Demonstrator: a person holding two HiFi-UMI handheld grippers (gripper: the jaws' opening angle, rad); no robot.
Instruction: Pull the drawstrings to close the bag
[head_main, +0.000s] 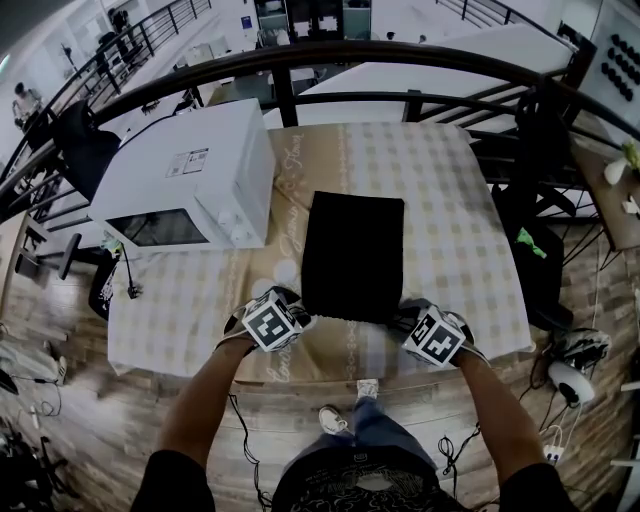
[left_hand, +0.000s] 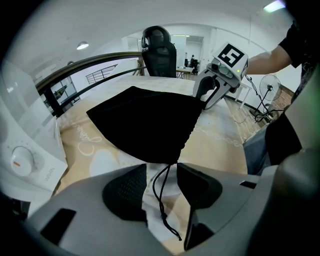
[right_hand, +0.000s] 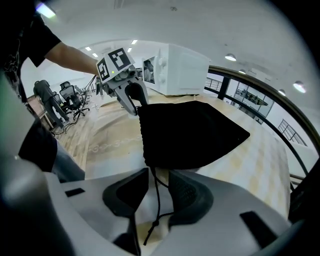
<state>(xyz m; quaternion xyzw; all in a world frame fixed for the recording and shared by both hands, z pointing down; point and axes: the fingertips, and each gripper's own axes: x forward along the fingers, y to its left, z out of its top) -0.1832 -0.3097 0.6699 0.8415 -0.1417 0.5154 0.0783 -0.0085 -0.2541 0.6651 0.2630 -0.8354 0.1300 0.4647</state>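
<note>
**A:** So, where does the bag sit?

**B:** The black drawstring bag (head_main: 352, 255) lies flat on the checked tablecloth (head_main: 450, 200), just right of the white microwave oven (head_main: 200, 170). Its gathered mouth is the edge nearest the person.

**A:** And the grippers?

**B:** One is at each near corner. The left gripper (left_hand: 161, 185) has its jaws wide apart. The left drawstring (left_hand: 161, 205) comes out of the corner and runs down between them, and neither pad touches it.

**A:** The right one?

**B:** The right gripper (right_hand: 157, 187) has a narrower gap. The right drawstring (right_hand: 156, 202) passes through it with its knotted end hanging below, and I still see space beside the cord, so it isn't pinched.

**A:** Why straddle the cords like that?

**B:** I think it's to line up a grip on each one. Held at opposite corners, the cords can be pulled outward and away from each other, which should cinch the mouth. The bag lies loose on the cloth, so pulling both sides evenly would probably stop it sliding.
</note>
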